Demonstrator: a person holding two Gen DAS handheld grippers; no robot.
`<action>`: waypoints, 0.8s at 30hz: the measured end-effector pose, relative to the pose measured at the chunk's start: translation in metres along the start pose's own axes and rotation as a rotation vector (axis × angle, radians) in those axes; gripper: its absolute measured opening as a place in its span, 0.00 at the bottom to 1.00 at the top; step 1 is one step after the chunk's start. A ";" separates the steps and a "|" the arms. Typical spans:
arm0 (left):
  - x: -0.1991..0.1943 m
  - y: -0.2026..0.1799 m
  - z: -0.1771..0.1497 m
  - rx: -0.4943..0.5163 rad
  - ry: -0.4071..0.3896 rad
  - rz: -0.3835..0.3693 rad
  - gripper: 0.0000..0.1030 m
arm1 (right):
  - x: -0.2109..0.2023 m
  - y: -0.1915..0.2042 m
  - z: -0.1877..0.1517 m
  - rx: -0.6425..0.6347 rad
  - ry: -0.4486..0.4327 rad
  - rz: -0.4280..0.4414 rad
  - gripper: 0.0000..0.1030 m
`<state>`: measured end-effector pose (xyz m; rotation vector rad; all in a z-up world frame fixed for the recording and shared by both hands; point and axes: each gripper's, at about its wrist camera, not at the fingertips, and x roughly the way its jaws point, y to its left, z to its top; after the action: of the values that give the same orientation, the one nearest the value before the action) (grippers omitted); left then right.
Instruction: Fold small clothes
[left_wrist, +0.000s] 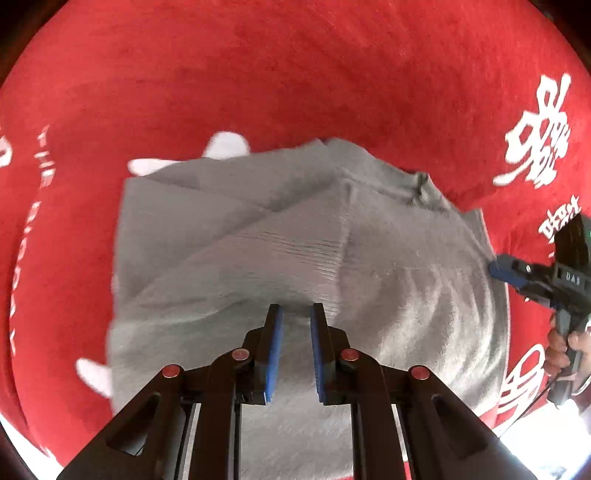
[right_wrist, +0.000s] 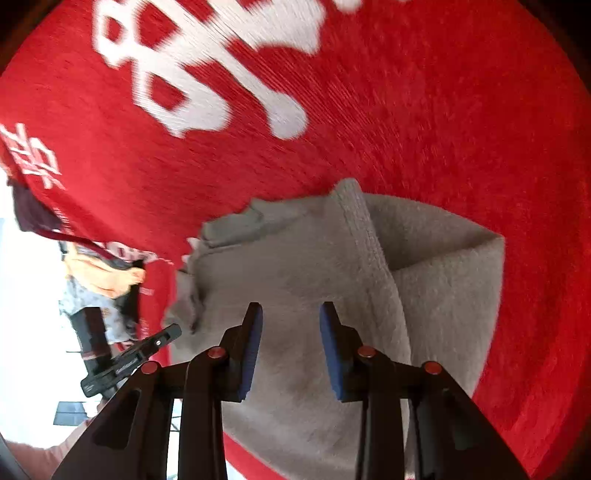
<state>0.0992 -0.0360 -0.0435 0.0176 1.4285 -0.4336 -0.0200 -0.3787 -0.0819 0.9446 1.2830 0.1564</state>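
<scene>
On red cloth (left_wrist: 295, 74), 1 grey garment (left_wrist: 369, 240), 2 grippers: L (left_wrist: 296, 314) narrow gap, R (right_wrist: 291, 314) wider, both empty.

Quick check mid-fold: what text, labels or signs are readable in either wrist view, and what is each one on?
"THE": white letters on the red cloth; the line below it is too warped to read.
"DAS", roughly: on the right gripper, small and uncertain.
Large white characters on the red cloth: clear shapes, but I can't read them reliably.
Label on the left gripper's body: too blurred.
Grey garment: no text.
</scene>
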 end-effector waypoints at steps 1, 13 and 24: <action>0.007 -0.002 0.002 0.004 0.003 0.015 0.16 | 0.005 -0.001 0.002 -0.001 0.005 -0.016 0.34; -0.016 0.040 0.067 -0.120 -0.145 0.147 0.16 | -0.011 -0.007 0.004 -0.041 -0.034 -0.112 0.35; 0.001 0.004 -0.022 0.108 0.071 0.093 0.16 | -0.035 -0.011 -0.033 -0.054 -0.031 -0.138 0.39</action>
<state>0.0798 -0.0266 -0.0493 0.1874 1.4659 -0.4369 -0.0642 -0.3898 -0.0626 0.8069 1.3042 0.0684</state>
